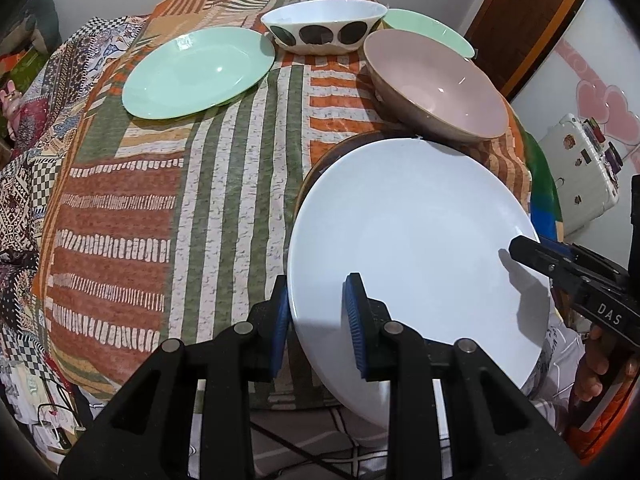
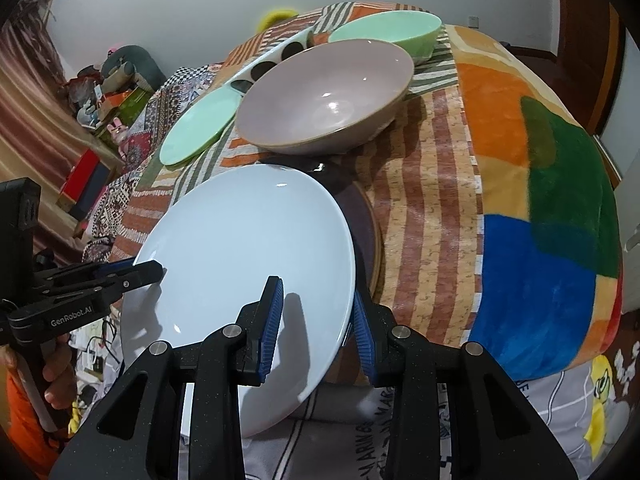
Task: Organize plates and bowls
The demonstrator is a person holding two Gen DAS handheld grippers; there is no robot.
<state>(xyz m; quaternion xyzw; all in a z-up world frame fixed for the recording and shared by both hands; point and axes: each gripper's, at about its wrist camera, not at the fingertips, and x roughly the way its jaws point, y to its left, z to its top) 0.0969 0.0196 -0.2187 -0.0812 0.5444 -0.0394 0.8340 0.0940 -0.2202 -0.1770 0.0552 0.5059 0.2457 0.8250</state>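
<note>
Black tool arms with blue pads fill the near edge of both views; between them a white plate (image 1: 416, 248) is held, tilted, its near rim hanging past the front of the surface (image 1: 240, 168); the left tool (image 1: 316, 320) is clamped narrow on the plate's left rim, one pad above and one below, and the right tool (image 2: 318, 320) is clamped likewise on the opposite rim; the two-sided grip is judged to keep a wide, shallow plate from tipping while it is carried; beneath the far rim a dark plate (image 2: 362, 232) with a tan edge is seen, probably the stacking spot, so the white plate appears to be about to be set on it; just behind lies a pink bowl (image 1: 436, 80), then a spotted bowl (image 1: 324, 28) and a green bowl (image 2: 388, 30); a green plate (image 1: 200, 68) lies apart to the left, not yet stacked.
</note>
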